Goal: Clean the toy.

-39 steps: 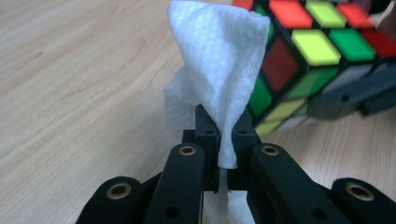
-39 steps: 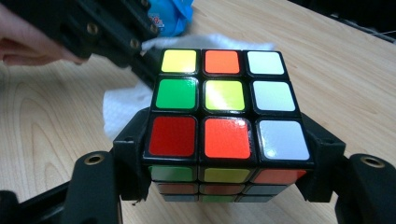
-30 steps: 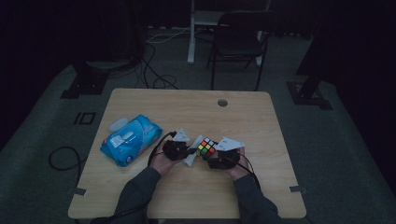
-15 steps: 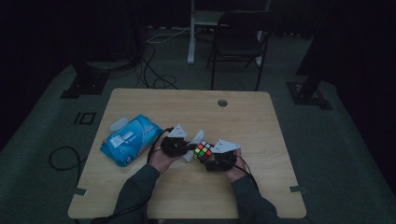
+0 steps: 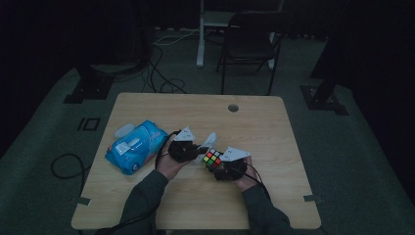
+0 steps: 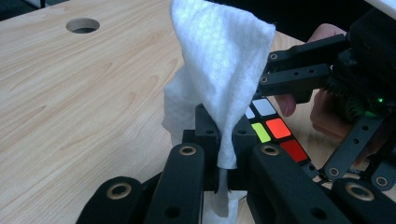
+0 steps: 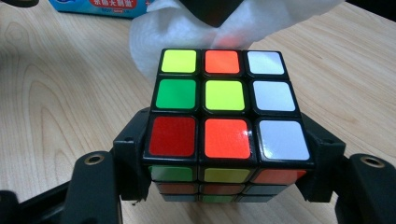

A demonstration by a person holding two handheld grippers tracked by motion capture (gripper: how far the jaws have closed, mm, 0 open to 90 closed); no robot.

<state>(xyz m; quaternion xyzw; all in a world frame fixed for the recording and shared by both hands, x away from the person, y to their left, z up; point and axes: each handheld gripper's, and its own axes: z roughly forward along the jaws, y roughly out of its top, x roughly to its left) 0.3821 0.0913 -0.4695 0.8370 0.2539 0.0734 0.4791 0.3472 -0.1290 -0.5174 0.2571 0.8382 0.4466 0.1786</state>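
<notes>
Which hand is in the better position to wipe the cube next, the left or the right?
Left, probably: the left gripper pinches the white wipe beside the cube, while the right gripper is occupied clamping it.

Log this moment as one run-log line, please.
left tongs: shut on white wipe | right tongs: shut on puzzle cube | wipe against cube's far side | wipes pack: left on table
</notes>
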